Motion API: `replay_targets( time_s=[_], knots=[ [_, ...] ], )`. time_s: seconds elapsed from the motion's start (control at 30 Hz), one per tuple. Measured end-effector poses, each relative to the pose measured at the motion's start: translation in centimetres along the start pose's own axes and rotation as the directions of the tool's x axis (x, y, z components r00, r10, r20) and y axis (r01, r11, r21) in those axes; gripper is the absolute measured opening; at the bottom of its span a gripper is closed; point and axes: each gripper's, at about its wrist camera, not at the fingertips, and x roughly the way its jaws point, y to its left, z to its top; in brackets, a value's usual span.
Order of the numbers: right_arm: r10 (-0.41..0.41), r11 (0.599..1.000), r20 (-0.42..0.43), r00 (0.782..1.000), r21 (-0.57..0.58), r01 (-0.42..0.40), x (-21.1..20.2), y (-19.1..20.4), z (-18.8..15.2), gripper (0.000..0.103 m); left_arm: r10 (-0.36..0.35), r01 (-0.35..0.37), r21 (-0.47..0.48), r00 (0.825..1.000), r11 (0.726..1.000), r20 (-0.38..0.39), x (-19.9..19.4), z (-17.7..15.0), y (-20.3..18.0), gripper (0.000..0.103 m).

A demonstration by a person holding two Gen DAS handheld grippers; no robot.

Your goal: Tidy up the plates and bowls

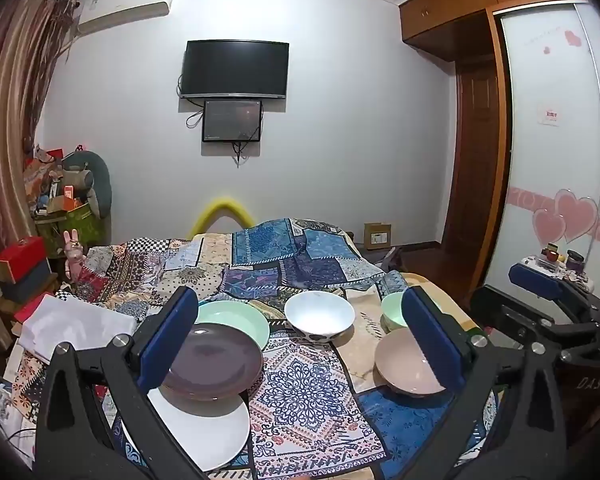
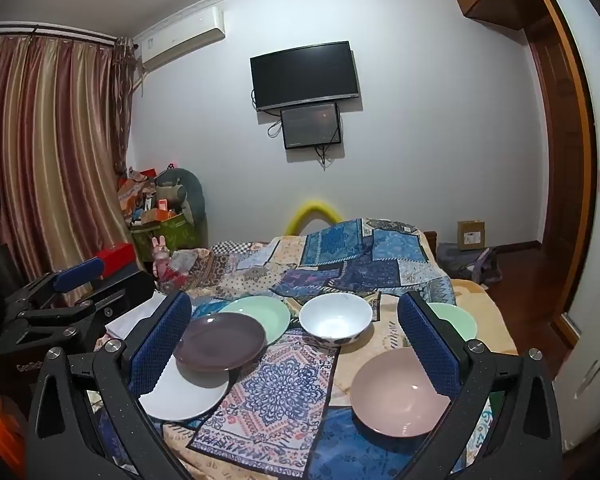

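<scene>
Dishes lie on a patchwork cloth (image 1: 300,400) on a bed. At the left, a dark purple plate (image 1: 212,360) rests partly on a white plate (image 1: 204,428), with a pale green plate (image 1: 236,316) behind them. A white bowl (image 1: 320,314) stands in the middle. At the right are a small green bowl (image 1: 394,310) and a pink bowl (image 1: 408,364). My left gripper (image 1: 300,340) hovers open in front of the dishes and holds nothing. My right gripper (image 2: 296,344) is open and empty too, with the purple plate (image 2: 220,340) and pink bowl (image 2: 400,392) just beyond its fingers.
A folded white cloth (image 1: 80,320) lies left of the plates, near a red box (image 1: 20,256) and a cluttered pile (image 1: 64,200). A wardrobe (image 1: 552,140) and doorway stand at the right. The bed edge (image 2: 496,336) drops off right of the green bowl (image 2: 456,320).
</scene>
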Motion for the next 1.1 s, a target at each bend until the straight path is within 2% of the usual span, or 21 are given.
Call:
replay_targets(
  time_s=[1.1],
  knots=[
    [-0.004,1.000,-0.006,1.000,-0.001,0.004,0.18,-0.34,0.55,0.103,0.010,-0.009,-0.023,1.000,1.000,0.030,0.03,-0.49,0.49,0.103]
  ],
)
